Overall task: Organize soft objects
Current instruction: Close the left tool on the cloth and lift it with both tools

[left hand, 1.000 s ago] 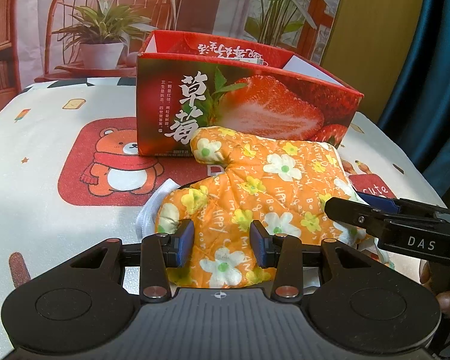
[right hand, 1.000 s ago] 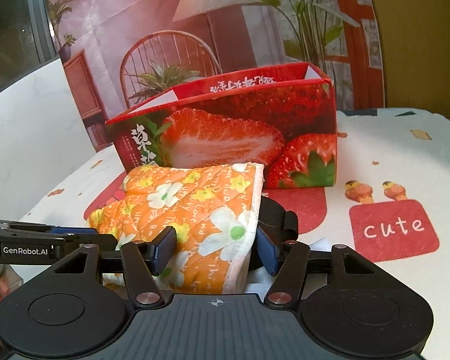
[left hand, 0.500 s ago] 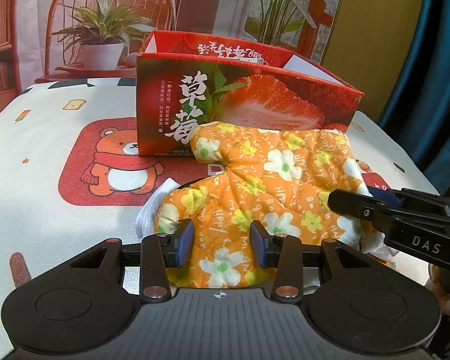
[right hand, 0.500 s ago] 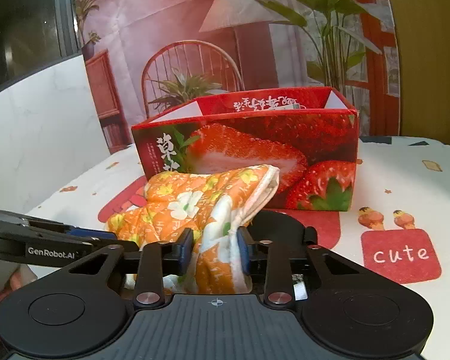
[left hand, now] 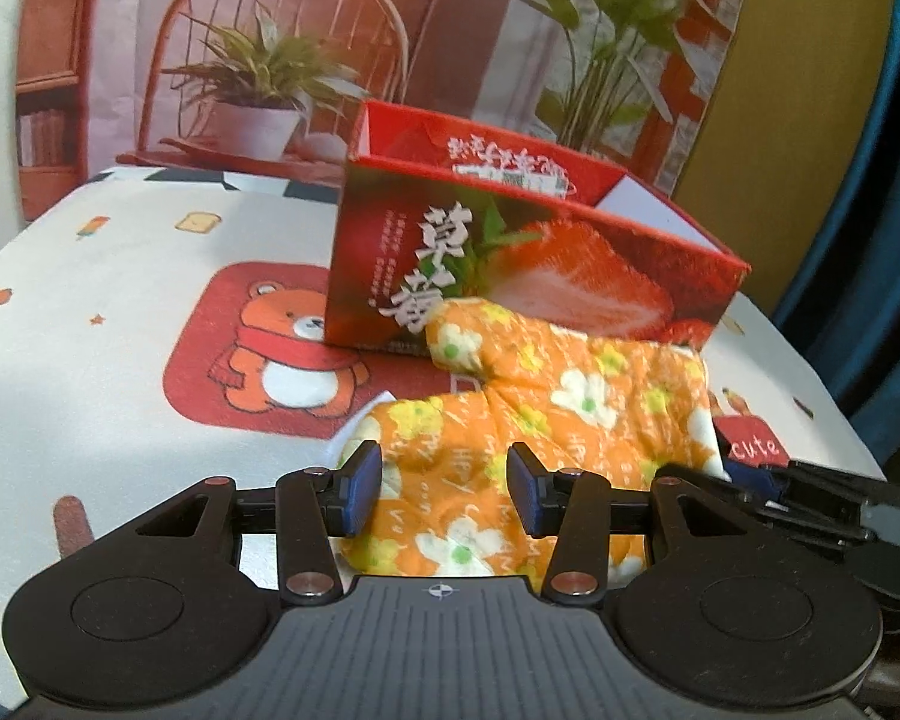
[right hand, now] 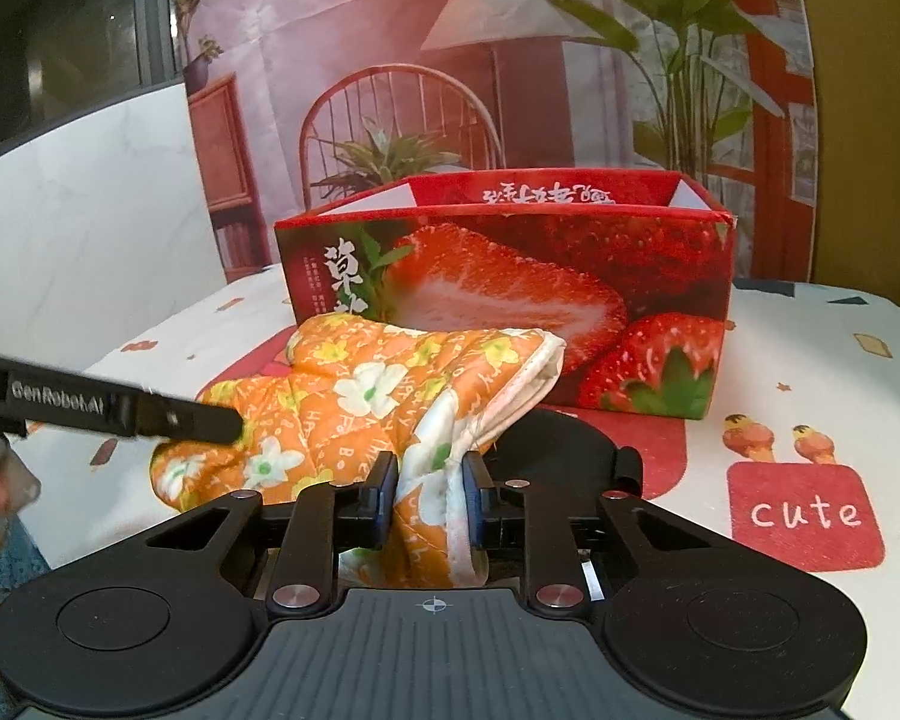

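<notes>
The task stood at an early stage: the orange floral oven mitt had not yet gone into any container, and it lay on the bear-print tablecloth just in front of the strawberry carton, toward the near edge of the table.

At its left end, the left gripper straddled the rounded fingertip part of the mitt. Its jaws were opening, the blue pads standing either side of the quilted fabric; the left pad seemed to touch the mitt's edge, the right pad looked clear of it, so this reads as a loosening hold rather than a grip.

Further right, the mitt's thumb pointed up toward the carton, touching or nearly touching its front wall.

At the right end, the right gripper had the cuff, with its white lining showing, bunched between its pads. Its jaws were closing and already pressed the fold from both sides.

What remained, as a judgement, was to lift the mitt and place it in the carton, with any further soft things to follow; none was visible.

The strawberry carton stood open-topped behind the mitt, near the middle of the table. Only its inner walls showed, red print and a white panel; its floor was hidden, so whether it held anything cannot be told.
</notes>
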Motion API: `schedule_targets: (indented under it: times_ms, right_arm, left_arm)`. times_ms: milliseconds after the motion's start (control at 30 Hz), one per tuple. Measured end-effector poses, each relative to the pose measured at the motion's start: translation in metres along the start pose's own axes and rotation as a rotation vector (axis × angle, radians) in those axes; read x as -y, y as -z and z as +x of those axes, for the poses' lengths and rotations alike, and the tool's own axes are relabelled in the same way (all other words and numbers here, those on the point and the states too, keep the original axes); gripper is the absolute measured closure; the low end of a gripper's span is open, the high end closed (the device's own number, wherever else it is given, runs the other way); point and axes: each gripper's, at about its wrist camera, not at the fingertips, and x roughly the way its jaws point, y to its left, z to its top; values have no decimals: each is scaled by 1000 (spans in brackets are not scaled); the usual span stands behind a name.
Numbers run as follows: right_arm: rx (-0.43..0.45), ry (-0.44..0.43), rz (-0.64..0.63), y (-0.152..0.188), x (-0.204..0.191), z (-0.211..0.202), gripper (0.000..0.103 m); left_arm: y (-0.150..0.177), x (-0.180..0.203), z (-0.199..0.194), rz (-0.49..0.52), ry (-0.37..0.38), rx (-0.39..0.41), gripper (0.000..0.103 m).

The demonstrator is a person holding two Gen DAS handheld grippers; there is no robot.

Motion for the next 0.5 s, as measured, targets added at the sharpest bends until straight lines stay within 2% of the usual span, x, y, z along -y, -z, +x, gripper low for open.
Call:
schedule_targets:
  times_ms: [200,333,500]
  right_arm:
    - [-7,2,1,1,2,1,82]
    - [-11,2,13,2,4,2,82]
    - [-13,2,13,2,4,2,82]
  left_arm:
    - [-4,-5,-4,-18,-55,21,54]
    - [-2,-13,-1,-61,-23,-16,54]
    - [2,-9,4,-41,-22,-32,55]
